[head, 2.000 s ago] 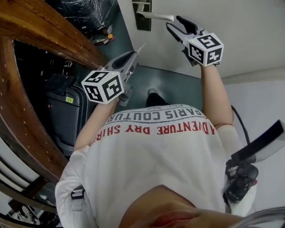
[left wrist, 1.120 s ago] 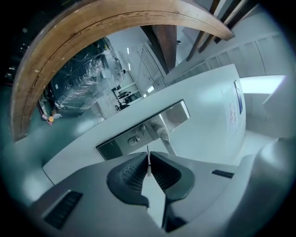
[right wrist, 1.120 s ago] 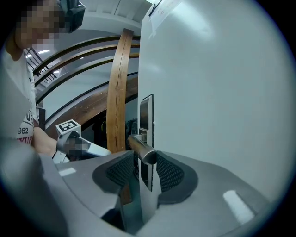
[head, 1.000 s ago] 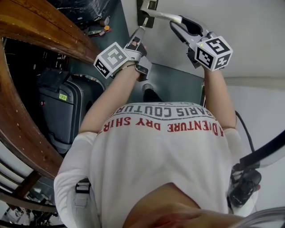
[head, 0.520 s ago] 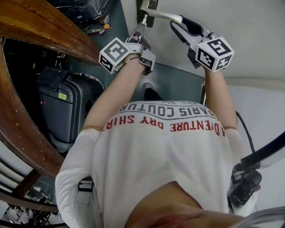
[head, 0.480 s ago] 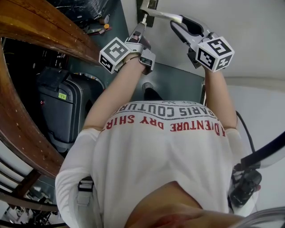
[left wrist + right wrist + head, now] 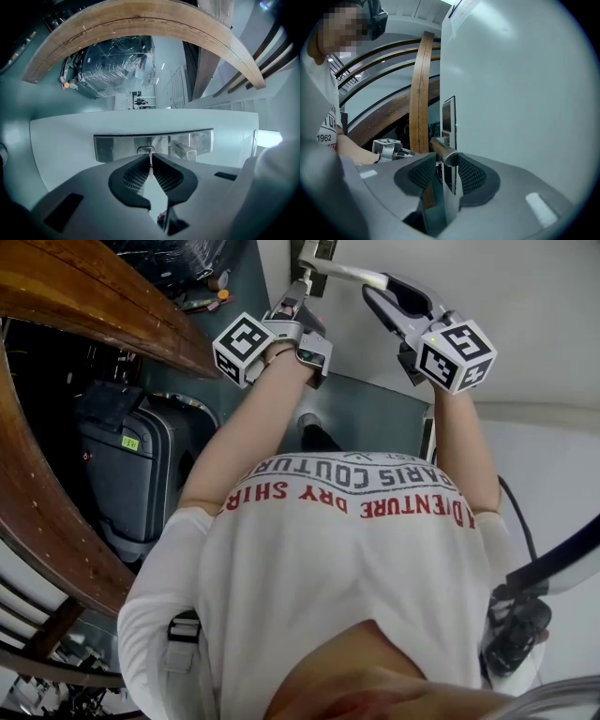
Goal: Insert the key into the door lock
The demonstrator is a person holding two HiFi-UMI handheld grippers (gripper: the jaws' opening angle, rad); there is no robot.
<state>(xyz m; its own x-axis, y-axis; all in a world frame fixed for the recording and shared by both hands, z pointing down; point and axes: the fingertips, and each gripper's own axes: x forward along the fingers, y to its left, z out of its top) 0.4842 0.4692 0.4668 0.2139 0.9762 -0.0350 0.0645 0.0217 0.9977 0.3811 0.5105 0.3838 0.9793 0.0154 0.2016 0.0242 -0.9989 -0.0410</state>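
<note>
My left gripper is shut on a thin silver key, held edge-on between the dark pads. The key's tip sits at the keyhole in the steel lock plate; I cannot tell how deep it is. In the head view the left gripper reaches up to the lock plate on the door's edge. My right gripper is shut on the end of the round metal door handle. The head view shows this right gripper on the handle.
The white door fills the upper right. A curved wooden beam runs along the left, with a dark suitcase below it. Small clutter lies on the floor beyond. A black strap hangs at the right.
My left gripper has moved up to the lock plate and rolled, bringing the key to the keyhole. The right gripper has stayed on the handle.
</note>
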